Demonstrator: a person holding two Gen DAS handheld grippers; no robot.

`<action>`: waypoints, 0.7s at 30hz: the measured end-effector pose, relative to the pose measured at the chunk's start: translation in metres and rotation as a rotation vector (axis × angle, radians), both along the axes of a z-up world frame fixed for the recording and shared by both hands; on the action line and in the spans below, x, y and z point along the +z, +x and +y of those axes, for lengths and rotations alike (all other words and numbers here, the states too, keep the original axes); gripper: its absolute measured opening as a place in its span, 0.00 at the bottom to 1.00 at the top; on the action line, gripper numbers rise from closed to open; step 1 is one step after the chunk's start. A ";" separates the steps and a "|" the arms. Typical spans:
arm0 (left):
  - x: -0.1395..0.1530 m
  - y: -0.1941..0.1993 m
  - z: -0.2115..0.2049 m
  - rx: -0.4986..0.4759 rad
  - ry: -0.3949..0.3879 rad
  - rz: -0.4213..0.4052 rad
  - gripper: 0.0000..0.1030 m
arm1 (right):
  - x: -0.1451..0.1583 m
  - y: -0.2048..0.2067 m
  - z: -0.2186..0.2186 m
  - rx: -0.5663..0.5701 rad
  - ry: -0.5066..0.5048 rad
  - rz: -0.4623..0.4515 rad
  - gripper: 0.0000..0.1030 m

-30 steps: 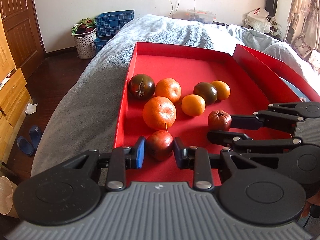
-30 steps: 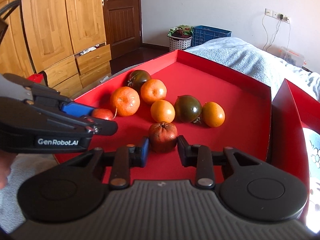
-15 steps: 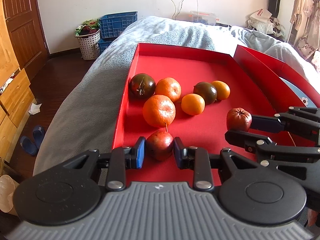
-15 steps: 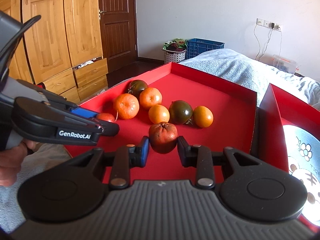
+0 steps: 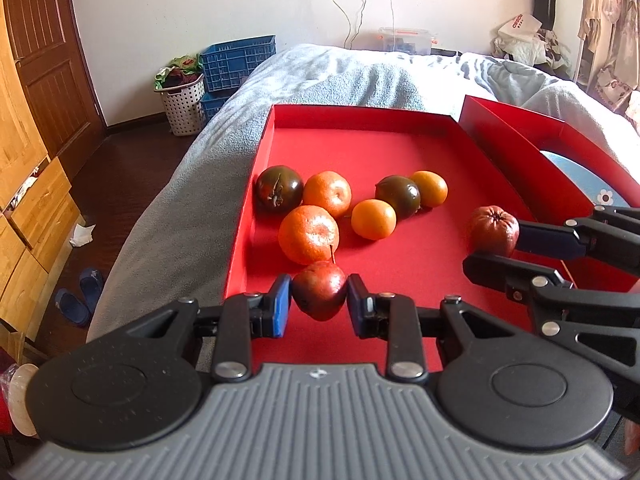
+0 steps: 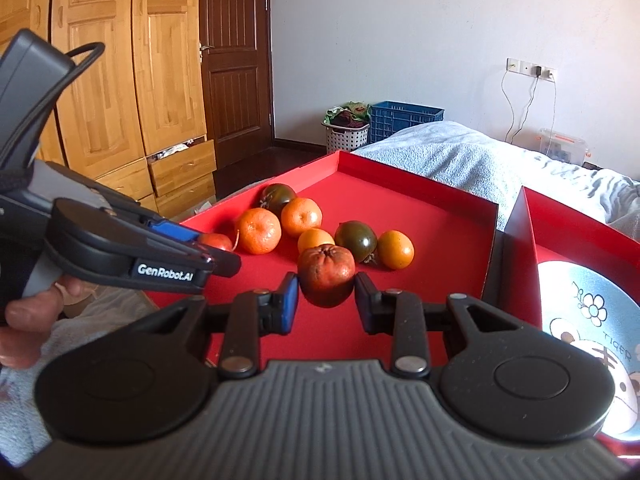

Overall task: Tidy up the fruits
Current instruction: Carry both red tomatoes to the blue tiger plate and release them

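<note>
A red tray (image 5: 384,152) lies on the bed and holds several oranges and two dark green-brown tomatoes (image 5: 279,189). My left gripper (image 5: 319,300) is shut on a dark red fruit with a stem (image 5: 320,295), held just above the tray's near left part. My right gripper (image 6: 326,292) is shut on a wrinkled red fruit (image 6: 327,274) and holds it above the tray. The same fruit shows in the left wrist view (image 5: 494,231), at the tray's right side. The left gripper also shows in the right wrist view (image 6: 208,254).
A second red tray (image 6: 568,224) with a round tiger-print plate (image 6: 596,320) lies right of the first. The grey blanket (image 5: 180,200) covers the bed. Wooden drawers (image 6: 180,168), a laundry basket (image 5: 182,92) and blue crates (image 5: 240,60) stand by the floor.
My right gripper has lifted the wrinkled red fruit off the tray and carried it right. My left gripper has raised the stemmed red fruit slightly.
</note>
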State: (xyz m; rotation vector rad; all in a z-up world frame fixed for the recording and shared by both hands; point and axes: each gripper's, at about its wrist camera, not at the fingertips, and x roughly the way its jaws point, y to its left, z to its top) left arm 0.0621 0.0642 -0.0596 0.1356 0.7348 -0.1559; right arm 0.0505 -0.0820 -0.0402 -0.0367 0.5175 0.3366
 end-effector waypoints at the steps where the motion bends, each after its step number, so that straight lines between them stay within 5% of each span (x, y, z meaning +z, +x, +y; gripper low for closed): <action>1: 0.002 -0.001 -0.002 -0.005 0.003 -0.006 0.34 | 0.002 -0.002 -0.002 -0.006 0.003 -0.010 0.33; 11: 0.030 -0.012 -0.048 -0.109 0.020 -0.046 0.34 | 0.024 -0.018 -0.044 -0.140 0.026 -0.113 0.33; 21: 0.046 -0.012 -0.131 -0.270 -0.046 -0.058 0.34 | 0.016 -0.025 -0.118 -0.425 -0.049 -0.129 0.33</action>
